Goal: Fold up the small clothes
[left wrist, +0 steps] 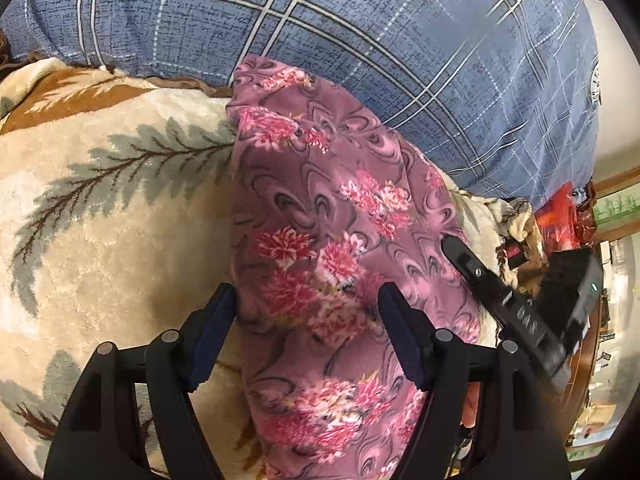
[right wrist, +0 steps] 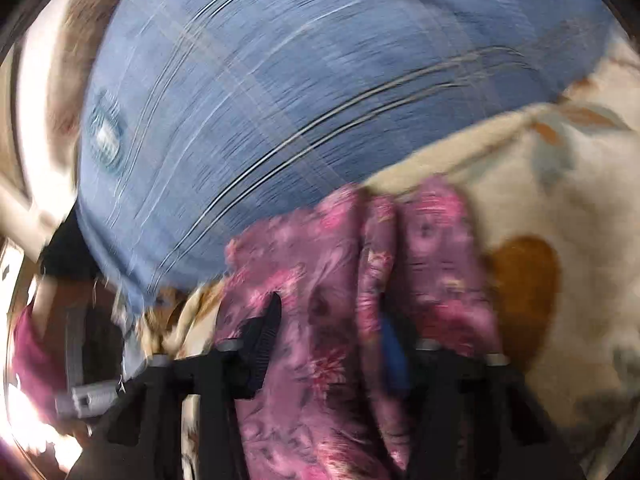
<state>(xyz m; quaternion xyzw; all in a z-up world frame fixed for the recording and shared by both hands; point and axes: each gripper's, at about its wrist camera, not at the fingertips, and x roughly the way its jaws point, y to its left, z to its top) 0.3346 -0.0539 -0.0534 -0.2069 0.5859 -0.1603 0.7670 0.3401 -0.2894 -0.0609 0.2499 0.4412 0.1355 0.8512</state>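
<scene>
**While straddled, not clamped: check of garment against both sets of jaws**

Though blurred in one view, enough seen to place the work. Found a pink floral fleece garment (left wrist: 320,208), folded into a long narrow strip, lying on a cream plush blanket with grey-green fern print (left wrist: 100,200). Traced its long axis near to far, with the far end against a blue plaid fabric cushion (left wrist: 360,40).

Found the left gripper (left wrist: 310,320) directly over the strip's near half, pointing along that axis. Jaws stand wide, one at the left edge, the other on the cloth towards the right edge. Saw no pinch, so nothing held.

Located the right gripper (right wrist: 326,340) at the strip's right edge, to the right of the left one. Its own view shows jaws apart with bunched cloth between. Could not confirm pad contact through the smear.

Judged an end-to-end fold likely next, which would need the near end carried towards the far end, both hands being about equally near.

Could not inspect the near end, cut off at the bottom of both views. Could not identify the red clutter at far right (left wrist: 560,216).
</scene>
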